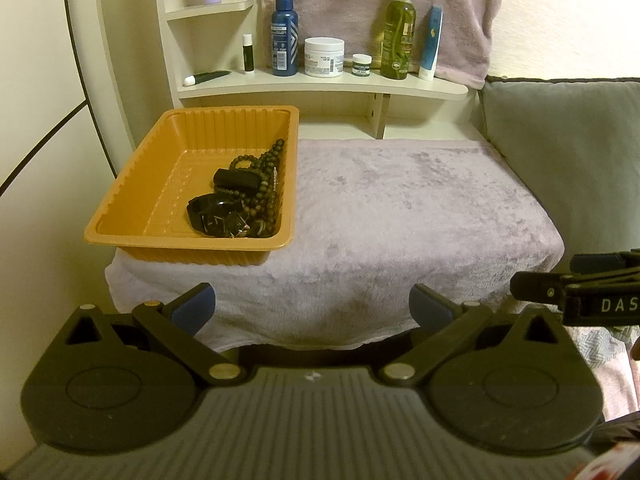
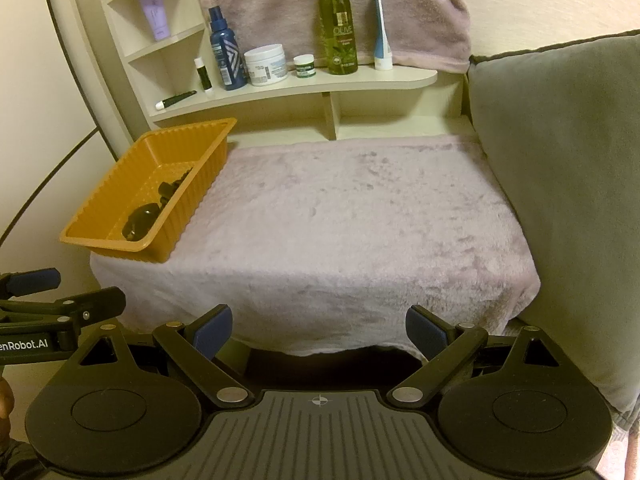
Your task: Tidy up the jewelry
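my left gripper (image 1: 312, 310) and right gripper (image 2: 319, 334) are both wide open and hold nothing. the bead necklace (image 1: 266, 178) and black watch (image 1: 212, 210) sit in the orange tray (image 1: 132, 184). the fuzzy towel (image 1: 400, 208) looks bare, so i think the tidying is done or not started.

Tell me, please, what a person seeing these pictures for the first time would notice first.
The eye goes first to the orange ribbed plastic tray at the left edge of the pale lilac fluffy towel, with dark beaded necklaces and black jewelry pieces piled along its right side. Behind it, a cream shelf carries a row of cosmetics, the tall green olive spray bottle standing out. Both hand-held grippers, left and right, are open, holding nothing.
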The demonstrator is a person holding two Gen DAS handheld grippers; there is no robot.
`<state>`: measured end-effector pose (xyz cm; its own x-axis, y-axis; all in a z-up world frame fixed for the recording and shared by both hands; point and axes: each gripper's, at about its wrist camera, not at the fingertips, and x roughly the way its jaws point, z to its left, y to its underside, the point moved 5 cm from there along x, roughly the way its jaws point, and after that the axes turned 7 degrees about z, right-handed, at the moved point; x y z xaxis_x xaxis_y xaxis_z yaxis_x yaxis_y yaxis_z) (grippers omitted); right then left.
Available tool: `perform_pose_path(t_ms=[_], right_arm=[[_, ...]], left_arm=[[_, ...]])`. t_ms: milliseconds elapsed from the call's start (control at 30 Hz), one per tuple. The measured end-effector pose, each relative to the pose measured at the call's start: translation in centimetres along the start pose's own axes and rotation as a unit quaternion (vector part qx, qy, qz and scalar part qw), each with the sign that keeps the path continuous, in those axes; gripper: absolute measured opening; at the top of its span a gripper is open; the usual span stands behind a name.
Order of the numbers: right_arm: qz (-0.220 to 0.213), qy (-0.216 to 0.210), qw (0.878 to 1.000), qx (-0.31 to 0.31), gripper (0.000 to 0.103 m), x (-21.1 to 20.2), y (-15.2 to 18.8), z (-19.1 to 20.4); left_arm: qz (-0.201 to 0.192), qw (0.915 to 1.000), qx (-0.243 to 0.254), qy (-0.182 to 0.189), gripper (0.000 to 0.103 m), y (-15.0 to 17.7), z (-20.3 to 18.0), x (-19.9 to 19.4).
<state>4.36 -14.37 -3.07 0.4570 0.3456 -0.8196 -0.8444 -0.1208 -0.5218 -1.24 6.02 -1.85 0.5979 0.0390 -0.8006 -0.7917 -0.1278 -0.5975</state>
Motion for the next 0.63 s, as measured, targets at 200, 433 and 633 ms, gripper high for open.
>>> perform_pose_path(t_ms=[200, 433, 633], right_arm=[[0.000, 0.000, 1.000, 0.000, 0.093, -0.02, -0.03, 0.05], [0.000, 0.000, 1.000, 0.001, 0.093, 0.01, -0.02, 0.01], [0.000, 0.000, 1.000, 0.001, 0.093, 0.03, -0.08, 0.02]], left_arm=[[0.000, 1.0000, 0.000, 0.000, 0.103, 0.02, 0.01, 0.01], [0.000, 1.0000, -0.002, 0.001, 0.103, -0.01, 0.00, 0.05], [-0.008, 0.9999, -0.003, 0.006, 0.103, 0.02, -0.10, -0.05]])
